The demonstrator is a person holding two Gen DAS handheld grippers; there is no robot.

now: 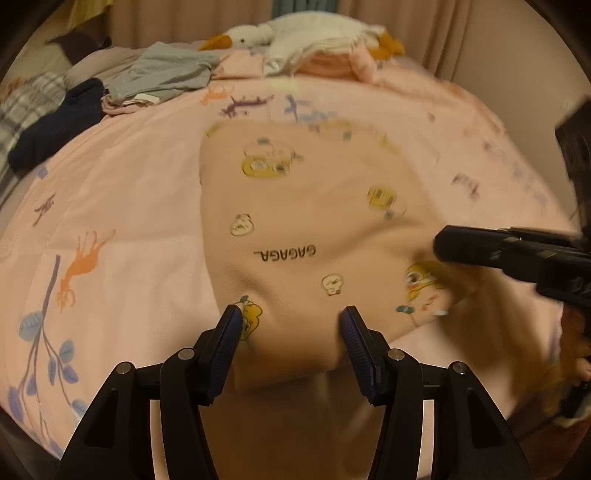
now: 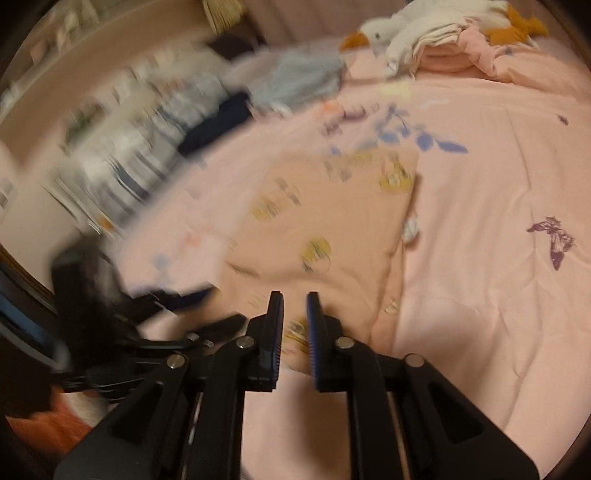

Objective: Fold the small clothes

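A small peach garment (image 1: 314,221) printed with yellow cartoon figures and the word GAGAGA lies spread on the pink bedspread (image 1: 129,184). My left gripper (image 1: 291,314) stands open over its near edge. The left fingertip touches a yellow print, and a rounded fold of the cloth lies between the fingers without being pinched. My right gripper (image 1: 441,243) comes in from the right, its fingers together and its tip at the garment's right side. In the right wrist view, the right gripper (image 2: 295,295) has only a thin gap, with nothing clamped. The garment (image 2: 325,236) lies below it.
A white plush goose (image 1: 295,33) rests on folded pink cloth at the far side of the bed. Left of it lie a grey garment (image 1: 162,74), a dark navy one (image 1: 59,122) and checked fabric. The bedspread (image 2: 480,258) extends to the right.
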